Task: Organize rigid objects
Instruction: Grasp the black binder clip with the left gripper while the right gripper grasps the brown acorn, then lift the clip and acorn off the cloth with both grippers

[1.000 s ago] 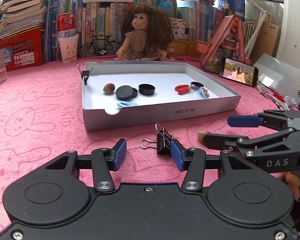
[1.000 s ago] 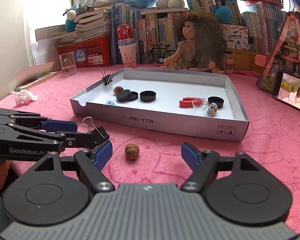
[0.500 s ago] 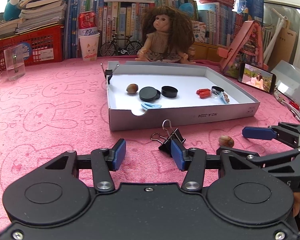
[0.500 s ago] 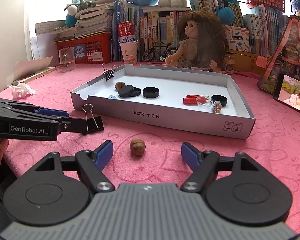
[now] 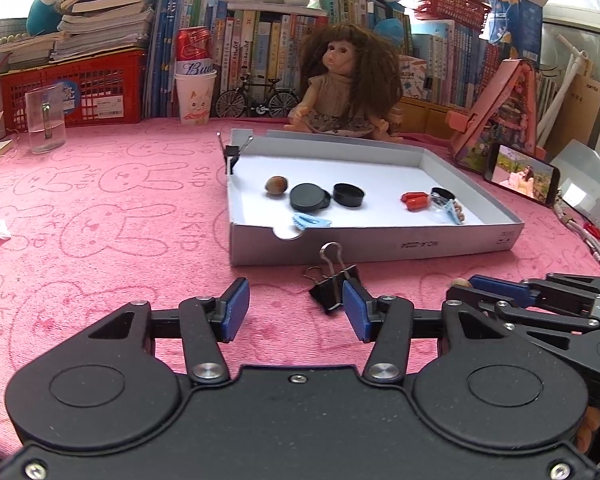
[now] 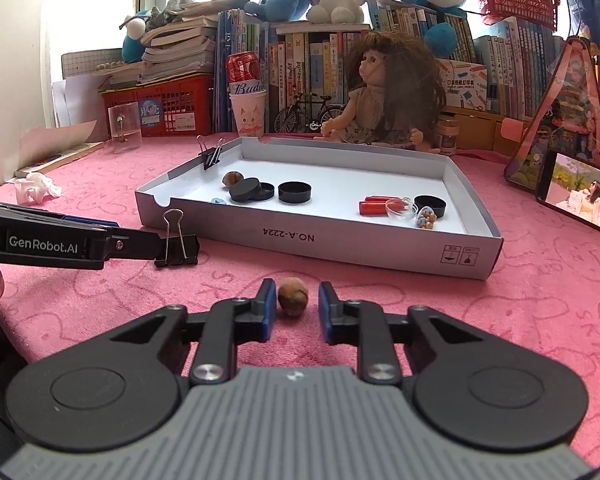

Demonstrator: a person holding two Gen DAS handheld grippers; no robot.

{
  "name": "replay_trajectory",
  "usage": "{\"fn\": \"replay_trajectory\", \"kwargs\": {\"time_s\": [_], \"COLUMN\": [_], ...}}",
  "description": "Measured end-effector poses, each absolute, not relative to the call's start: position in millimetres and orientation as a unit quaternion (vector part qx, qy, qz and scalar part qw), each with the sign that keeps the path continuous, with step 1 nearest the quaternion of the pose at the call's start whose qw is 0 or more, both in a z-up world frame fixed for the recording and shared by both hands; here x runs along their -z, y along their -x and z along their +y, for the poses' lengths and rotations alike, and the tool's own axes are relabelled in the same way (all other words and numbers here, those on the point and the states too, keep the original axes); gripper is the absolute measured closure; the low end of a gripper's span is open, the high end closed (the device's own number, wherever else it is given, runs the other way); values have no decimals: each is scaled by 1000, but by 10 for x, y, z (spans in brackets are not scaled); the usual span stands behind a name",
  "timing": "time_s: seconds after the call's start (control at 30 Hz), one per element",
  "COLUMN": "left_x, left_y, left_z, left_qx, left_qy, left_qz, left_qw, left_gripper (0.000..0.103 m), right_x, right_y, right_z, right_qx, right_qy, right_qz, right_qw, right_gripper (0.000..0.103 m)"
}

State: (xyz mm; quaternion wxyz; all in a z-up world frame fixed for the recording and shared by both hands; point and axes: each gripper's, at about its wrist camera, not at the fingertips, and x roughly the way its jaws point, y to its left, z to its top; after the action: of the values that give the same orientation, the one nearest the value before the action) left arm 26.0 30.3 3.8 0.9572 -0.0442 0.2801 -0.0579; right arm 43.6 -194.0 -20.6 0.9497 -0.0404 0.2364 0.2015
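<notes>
Our two grippers work the pink cloth near a shallow grey box [image 6: 476, 256].

Our right gripper [image 6: 293, 310] has just been closing around a round brown nut [image 6: 293, 301]; small gaps remain, so no grip. Our left gripper [image 5: 296, 312] stands open, a black metal binder clip [image 5: 329, 284] touching its right pad.

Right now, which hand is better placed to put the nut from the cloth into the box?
Right. Its fingers have just been closing around the nut; the left gripper sits by the binder clip.

Pink cloth [image 6: 520, 300], tray [image 6: 380, 248], nut [image 6: 293, 302], binder clip [image 6: 178, 246]
</notes>
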Motion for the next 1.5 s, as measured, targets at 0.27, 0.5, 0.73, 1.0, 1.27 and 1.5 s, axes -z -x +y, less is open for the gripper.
{"fn": "replay_trajectory", "kwargs": {"time_s": [0.27, 0.5, 0.73, 1.0, 1.27, 1.5], "left_x": [-56, 3, 61, 75, 77, 80], "left_y": [-275, -402, -467, -466, -421, -395], "left_z": [88, -44, -81, -69, -50, -21], "left_qx": [69, 48, 32, 25, 37, 25], "left_qy": [43, 48, 45, 35, 31, 32], "left_qz": [272, 283, 287, 283, 278, 277], "left_qw": [959, 957, 956, 958, 959, 960], "left_gripper": [45, 44, 52, 68, 68, 60], "right_x": [179, 160, 153, 167, 231, 236], "right_y": [-425, -434, -452, -482, -516, -507], "right_z": [-1955, -1975, -2001, -1977, -1948, -1985], "right_qx": [-197, -185, -179, -183, -184, -181], "right_qy": [39, 38, 37, 36, 33, 24], "right_qz": [231, 225, 222, 225, 239, 236], "right_qw": [952, 956, 958, 956, 953, 954], "right_gripper": [81, 81, 81, 80, 81, 74]}}
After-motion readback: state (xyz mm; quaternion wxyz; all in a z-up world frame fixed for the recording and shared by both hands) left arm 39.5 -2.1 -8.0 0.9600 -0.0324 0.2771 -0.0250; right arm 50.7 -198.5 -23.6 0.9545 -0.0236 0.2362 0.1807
